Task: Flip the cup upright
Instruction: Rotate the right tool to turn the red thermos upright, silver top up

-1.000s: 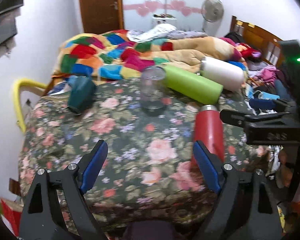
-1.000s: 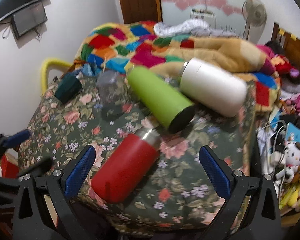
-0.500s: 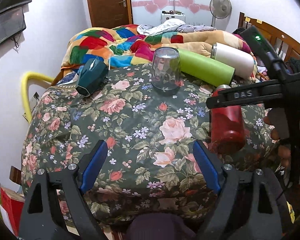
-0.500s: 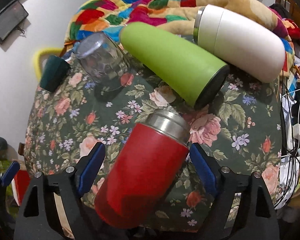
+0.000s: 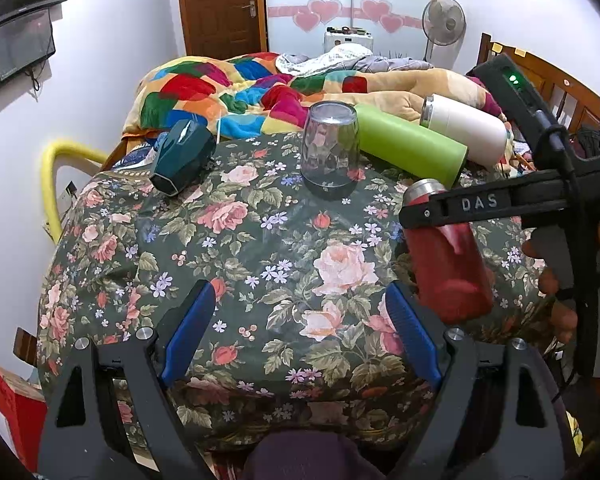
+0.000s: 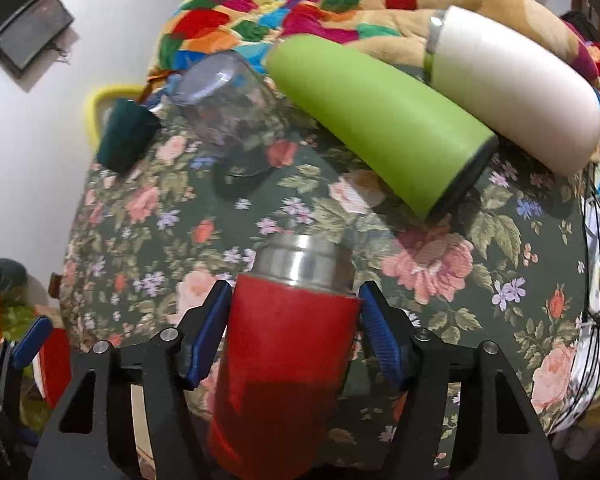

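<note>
Now | red cup [image 6: 284, 356] lying, steel end away | right gripper [image 6: 294, 330] clamps it | left gripper [image 5: 300, 320] agape

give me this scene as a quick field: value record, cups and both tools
surface: floral cloth
red cup: lying on its side, steel rim away from camera
right tool: pads against both sides of red cup
left tool: open, holding nothing
clear glass: upside down
green cup: on its side
white cup: on its side
</note>
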`<move>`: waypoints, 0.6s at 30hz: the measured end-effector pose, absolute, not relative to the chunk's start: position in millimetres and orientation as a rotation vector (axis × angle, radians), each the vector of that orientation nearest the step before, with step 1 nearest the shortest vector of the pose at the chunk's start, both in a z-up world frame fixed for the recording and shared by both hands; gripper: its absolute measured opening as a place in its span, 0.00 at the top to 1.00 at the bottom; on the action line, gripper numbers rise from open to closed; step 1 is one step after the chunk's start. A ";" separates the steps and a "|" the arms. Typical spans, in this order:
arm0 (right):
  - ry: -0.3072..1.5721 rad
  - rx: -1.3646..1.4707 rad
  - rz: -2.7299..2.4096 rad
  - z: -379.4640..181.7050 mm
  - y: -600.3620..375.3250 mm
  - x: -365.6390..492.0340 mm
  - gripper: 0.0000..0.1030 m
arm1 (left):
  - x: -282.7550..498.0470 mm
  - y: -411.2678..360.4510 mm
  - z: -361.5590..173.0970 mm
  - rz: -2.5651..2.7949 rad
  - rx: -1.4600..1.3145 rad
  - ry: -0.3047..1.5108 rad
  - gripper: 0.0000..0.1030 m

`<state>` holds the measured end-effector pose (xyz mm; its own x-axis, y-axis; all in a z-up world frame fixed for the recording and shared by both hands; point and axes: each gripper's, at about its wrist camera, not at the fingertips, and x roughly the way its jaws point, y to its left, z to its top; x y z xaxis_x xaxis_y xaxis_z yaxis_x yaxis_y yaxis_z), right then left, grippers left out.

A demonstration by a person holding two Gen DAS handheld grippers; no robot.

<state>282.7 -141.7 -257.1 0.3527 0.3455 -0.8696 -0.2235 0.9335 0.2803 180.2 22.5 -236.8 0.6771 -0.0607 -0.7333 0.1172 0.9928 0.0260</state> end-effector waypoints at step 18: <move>0.942 0.005 0.404 -199.5 -137.5 265.4 0.42 | 186.5 10.8 -203.6 -0.110 0.056 0.742 0.16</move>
<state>265.4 -137.5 -199.5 0.5188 0.3391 -0.7847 -0.3347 0.9253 0.1786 186.5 10.8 -203.6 0.7314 -0.0802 -0.6772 0.1196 0.9928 0.0116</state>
